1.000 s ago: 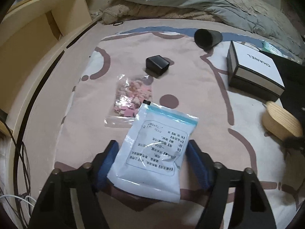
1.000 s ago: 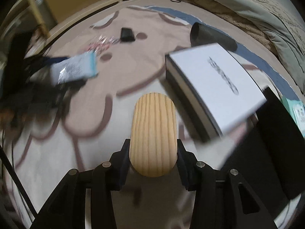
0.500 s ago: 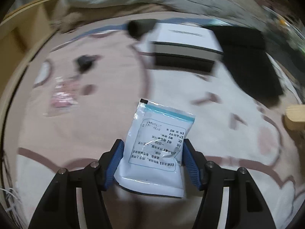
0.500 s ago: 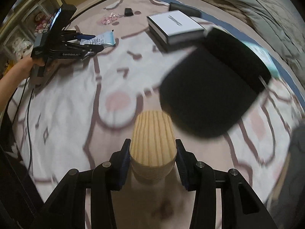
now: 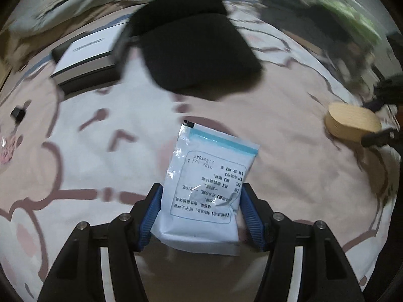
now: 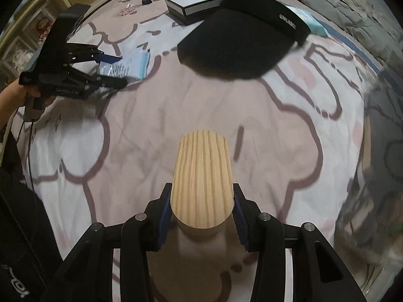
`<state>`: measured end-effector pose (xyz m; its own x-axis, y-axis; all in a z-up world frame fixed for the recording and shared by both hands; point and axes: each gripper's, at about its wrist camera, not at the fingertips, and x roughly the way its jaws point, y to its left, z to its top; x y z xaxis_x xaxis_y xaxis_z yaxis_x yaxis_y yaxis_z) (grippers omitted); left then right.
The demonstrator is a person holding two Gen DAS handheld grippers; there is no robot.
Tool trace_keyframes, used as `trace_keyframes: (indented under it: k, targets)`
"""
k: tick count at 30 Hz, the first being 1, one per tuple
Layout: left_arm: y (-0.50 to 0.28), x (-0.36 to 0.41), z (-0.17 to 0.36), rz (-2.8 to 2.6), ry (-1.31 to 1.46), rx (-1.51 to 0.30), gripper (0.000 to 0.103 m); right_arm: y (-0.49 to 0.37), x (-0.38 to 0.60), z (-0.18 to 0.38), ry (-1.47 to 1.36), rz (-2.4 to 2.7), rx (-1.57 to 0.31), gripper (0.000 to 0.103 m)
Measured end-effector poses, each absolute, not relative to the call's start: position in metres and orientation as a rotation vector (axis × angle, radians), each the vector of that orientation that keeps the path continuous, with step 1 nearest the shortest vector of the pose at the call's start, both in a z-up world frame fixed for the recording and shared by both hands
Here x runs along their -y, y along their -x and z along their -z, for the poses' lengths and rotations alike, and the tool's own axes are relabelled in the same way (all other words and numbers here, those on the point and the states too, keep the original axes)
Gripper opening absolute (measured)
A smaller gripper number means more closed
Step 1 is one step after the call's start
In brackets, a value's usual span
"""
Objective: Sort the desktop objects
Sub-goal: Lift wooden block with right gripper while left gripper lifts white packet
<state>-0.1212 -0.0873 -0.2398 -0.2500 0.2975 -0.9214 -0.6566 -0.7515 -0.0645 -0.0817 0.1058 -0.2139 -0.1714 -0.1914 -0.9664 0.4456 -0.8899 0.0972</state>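
My left gripper is shut on a white and blue printed sachet and holds it above the pink patterned blanket. From the right wrist view the same left gripper shows at the left with the sachet. My right gripper is shut on an oval wooden block, held above the blanket. The block also shows at the right edge of the left wrist view.
A black cap lies in the middle, with a white and black box behind it. A small black box and a bag of pink pieces lie far back. Grey bedding runs along the far side.
Both grippers have swung to the right across the blanket with their loads. The cap and box now sit left of centre in the left wrist view. Both grips are unchanged.
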Motion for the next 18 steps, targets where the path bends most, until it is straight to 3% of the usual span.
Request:
trace_keyframes:
  k: [8,12,18]
  targets:
    - [0.082,0.043,0.236,-1.901,1.355,-0.456,0.062,0.054,-0.136,0.225,-1.752,2.122,-0.287,0.045]
    - [0.051,0.027,0.239,-1.907,1.263,-0.575,0.066,0.037,-0.146,0.235,-1.774,2.120,-0.300,0.045]
    - [0.052,0.033,0.244,-1.944,1.233,-0.512,0.074,0.017,-0.151,0.249,-1.699,2.169,-0.344,0.045]
